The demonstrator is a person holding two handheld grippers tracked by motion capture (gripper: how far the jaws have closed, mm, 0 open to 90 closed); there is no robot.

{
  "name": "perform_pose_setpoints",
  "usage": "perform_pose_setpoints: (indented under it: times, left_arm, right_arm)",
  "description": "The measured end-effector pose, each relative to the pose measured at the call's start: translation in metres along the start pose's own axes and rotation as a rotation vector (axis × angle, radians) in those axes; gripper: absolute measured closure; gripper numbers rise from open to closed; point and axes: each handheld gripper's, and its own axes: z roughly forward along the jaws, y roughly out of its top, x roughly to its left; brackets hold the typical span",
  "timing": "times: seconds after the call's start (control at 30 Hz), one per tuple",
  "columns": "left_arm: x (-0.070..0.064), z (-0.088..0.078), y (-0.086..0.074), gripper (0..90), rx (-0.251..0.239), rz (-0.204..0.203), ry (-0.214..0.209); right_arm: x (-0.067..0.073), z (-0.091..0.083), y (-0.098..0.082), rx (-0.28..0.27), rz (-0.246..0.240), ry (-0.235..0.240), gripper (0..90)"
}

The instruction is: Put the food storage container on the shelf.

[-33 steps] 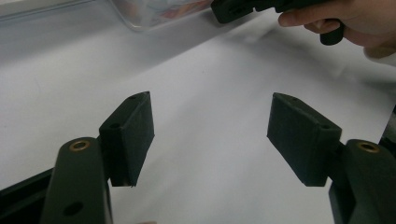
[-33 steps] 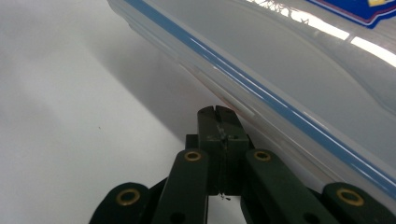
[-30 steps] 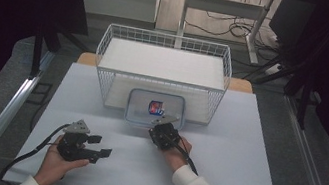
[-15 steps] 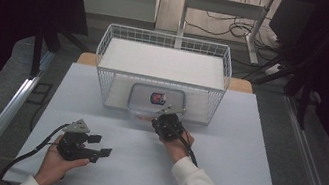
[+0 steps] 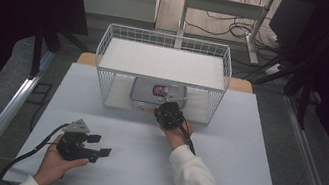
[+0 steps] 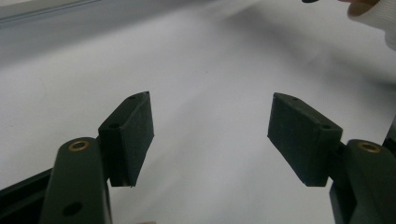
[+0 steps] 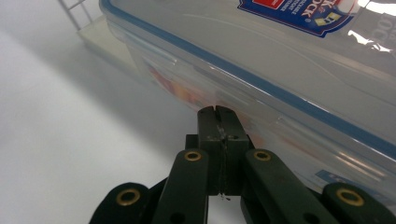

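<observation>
A clear plastic food container (image 5: 158, 91) with a blue seal and a red-and-blue label lies in the open front of a white wire basket (image 5: 169, 36). My right gripper (image 5: 168, 109) is shut with nothing between its jaws. In the right gripper view its fingertips (image 7: 217, 112) press against the container's (image 7: 280, 56) near side wall. My left gripper (image 5: 102, 145) rests low over the white table at the front left, open. The left gripper view has only bare table between the two pads of the left gripper (image 6: 210, 135).
The white table (image 5: 244, 151) has free room on both sides of the hands. The wire basket stands at the table's far edge, with a white board across its top. Metal rails run along both sides of the table, and cables lie on the floor behind.
The container has slid away from me, deeper into the basket's front. My right gripper has followed it forward, still shut. The left gripper has not moved.
</observation>
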Motion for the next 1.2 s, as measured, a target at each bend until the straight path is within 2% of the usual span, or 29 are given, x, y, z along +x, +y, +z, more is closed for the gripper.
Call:
perform_pose_setpoints:
  times: [0.23, 0.37, 0.43, 0.47, 0.5, 0.53, 0.57, 0.6, 0.63, 0.67, 0.7, 0.73, 0.77, 0.8, 0.83, 0.87, 0.9, 0.93, 0.97, 1.0, 1.03, 1.07, 1.1, 1.13, 1.17, 1.2]
  left_arm:
    - [0.001, -0.001, 0.0, 30.7, -0.005, 0.002, 0.0]
    - [0.001, -0.002, 0.001, 30.7, -0.013, -0.01, -0.007]
    - [0.001, -0.003, 0.001, 30.7, -0.015, -0.007, -0.007]
    - [0.001, -0.004, 0.001, 30.7, -0.011, 0.001, 0.006]
    - [0.001, -0.004, 0.001, 30.7, -0.011, 0.001, 0.006]
    - [0.001, -0.004, 0.0, 30.7, -0.01, 0.003, 0.01]
    - [0.001, -0.004, 0.0, 30.7, -0.011, 0.002, 0.013]
    - [0.0, -0.005, 0.0, 30.7, -0.011, 0.002, 0.018]
    - [0.0, -0.005, 0.0, 30.7, -0.011, 0.002, 0.018]
    - [-0.002, -0.004, -0.001, 30.7, -0.007, 0.003, 0.02]
    - [-0.002, -0.004, -0.001, 30.7, -0.007, 0.003, 0.02]
    - [-0.003, -0.004, -0.001, 30.7, -0.006, 0.002, 0.02]
    - [-0.003, -0.004, -0.001, 30.7, -0.008, -0.003, 0.018]
    - [-0.002, -0.002, 0.0, 30.8, -0.016, -0.017, 0.013]
    - [-0.002, -0.002, 0.0, 30.8, -0.016, -0.017, 0.013]
    - [0.001, -0.001, 0.001, 30.9, -0.013, -0.019, 0.02]
    - [0.001, -0.001, 0.001, 30.9, -0.013, -0.019, 0.02]
    - [0.001, 0.0, 0.001, 30.9, -0.012, -0.021, 0.021]
    - [0.001, 0.001, 0.001, 30.9, -0.003, -0.01, 0.03]
    - [0.001, 0.001, 0.001, 30.8, 0.001, -0.009, 0.032]
    - [0.001, 0.001, 0.001, 30.6, 0.001, -0.009, 0.032]
    - [0.002, 0.002, 0.001, 30.5, 0.002, -0.014, 0.033]
    - [0.002, 0.002, 0.001, 30.4, 0.002, -0.014, 0.033]
    - [0.002, 0.003, 0.001, 30.2, 0.001, -0.016, 0.03]
    - [0.002, 0.003, 0.001, 30.1, -0.001, -0.011, 0.032]
    - [0.002, 0.002, 0.001, 29.8, -0.003, -0.008, 0.035]
  right_arm:
    - [-0.005, 0.004, 0.004, 0.003, 0.016, -0.016, 89.2]
    - [-0.005, 0.0, 0.002, 0.018, 0.036, -0.005, 89.2]
    - [-0.003, -0.004, 0.001, 0.018, 0.026, 0.004, 89.2]
    - [0.001, -0.014, -0.001, 0.021, -0.01, 0.016, 89.2]
    - [0.001, -0.014, -0.001, 0.021, -0.01, 0.016, 89.2]
    - [0.004, -0.026, -0.006, 0.016, -0.046, 0.042, 89.1]
    - [0.004, -0.026, -0.006, 0.016, -0.046, 0.042, 89.1]
    - [0.006, -0.04, -0.013, 0.009, -0.061, 0.068, 89.2]
    - [0.006, -0.04, -0.013, 0.009, -0.061, 0.068, 89.2]
    - [0.007, -0.056, -0.022, 0.0, -0.075, 0.091, 89.1]
    - [0.007, -0.056, -0.022, 0.0, -0.075, 0.091, 89.1]
    - [0.006, -0.064, -0.027, -0.004, -0.08, 0.1, 89.1]
    - [0.006, -0.072, -0.032, -0.014, -0.082, 0.107, 89.2]
    - [0.002, -0.089, -0.04, -0.03, -0.072, 0.129, 89.2]
    - [0.002, -0.089, -0.04, -0.03, -0.072, 0.129, 89.2]
    - [-0.002, -0.105, -0.05, -0.051, -0.047, 0.152, 89.1]
    - [-0.002, -0.105, -0.05, -0.051, -0.047, 0.152, 89.1]
    - [-0.004, -0.114, -0.054, -0.058, -0.051, 0.149, 89.1]
    - [-0.008, -0.13, -0.066, -0.072, -0.059, 0.144, 89.1]
    - [-0.01, -0.138, -0.072, -0.074, -0.069, 0.135, 88.9]
    - [-0.01, -0.138, -0.072, -0.074, -0.069, 0.135, 88.9]
    - [-0.014, -0.152, -0.086, -0.066, -0.102, 0.106, 84.3]
    - [-0.014, -0.152, -0.086, -0.066, -0.102, 0.106, 84.3]
    - [-0.021, -0.164, -0.1, -0.055, -0.094, 0.094, 66.6]
    - [-0.024, -0.17, -0.107, -0.056, -0.064, 0.071, 49.4]
    - [-0.026, -0.175, -0.114, -0.063, -0.045, 0.029, 38.5]
